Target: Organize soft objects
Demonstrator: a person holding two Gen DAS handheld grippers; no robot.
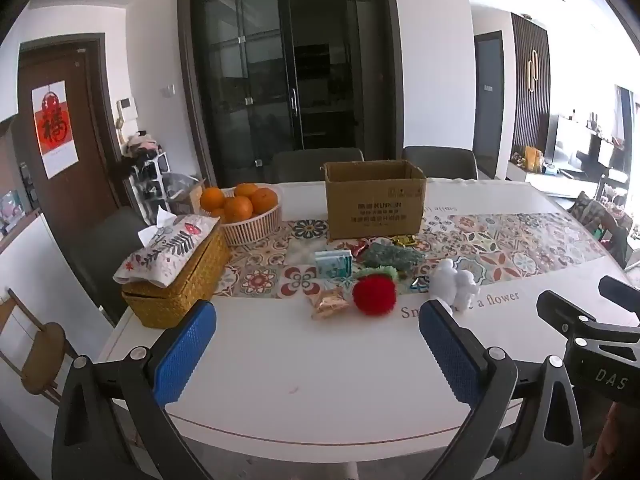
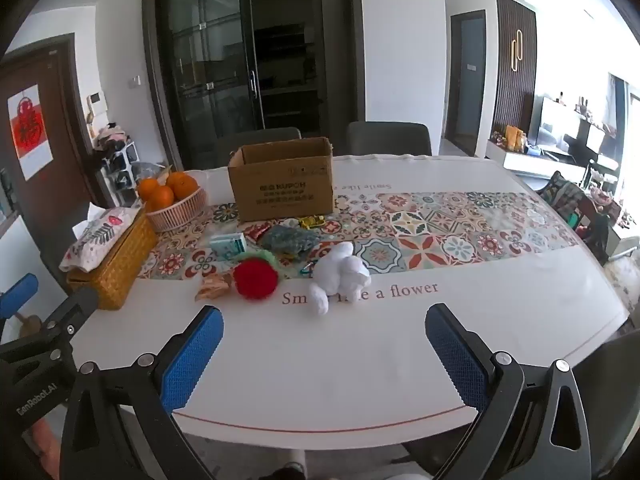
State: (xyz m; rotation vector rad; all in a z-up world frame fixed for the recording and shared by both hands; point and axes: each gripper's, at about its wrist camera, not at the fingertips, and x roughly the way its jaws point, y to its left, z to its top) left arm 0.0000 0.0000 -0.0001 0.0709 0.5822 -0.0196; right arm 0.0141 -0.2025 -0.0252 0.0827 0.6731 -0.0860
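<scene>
1. The left gripper point(image 1: 316, 336) has its jaws spread wide, the blue pads far apart and holding nothing; it hangs above the near edge of the white table point(image 1: 280, 380), touching no object.
2. The right gripper point(image 2: 323, 342) is likewise wide open and empty, above the same near edge, well short of the objects.
3. The soft things lie in a loose cluster in the middle of the table: a red pom-pom point(image 2: 255, 280) with a green fuzzy piece just behind it, and a white plush toy point(image 2: 340, 276) lying on the printed lettering just to the right of it.
4. Just left of the pom-pom sits a small crinkled gold wrapper point(image 1: 329, 303); behind it are a teal packet point(image 1: 334, 264) and a dark green textured piece point(image 1: 390, 258), which may be cloth or a scrubber, the view being too coarse to say.
5. Behind the cluster an open cardboard box point(image 1: 374, 204) stands upright on the patterned runner point(image 2: 440, 224), with small shiny red and yellow bits against its front foot.
6. To the left stand a basket of oranges point(image 1: 244, 212) and a woven tissue box point(image 1: 176, 280) with a floral cloth cover.
7. Nothing lies between either gripper and the soft objects; only bare tabletop.
</scene>
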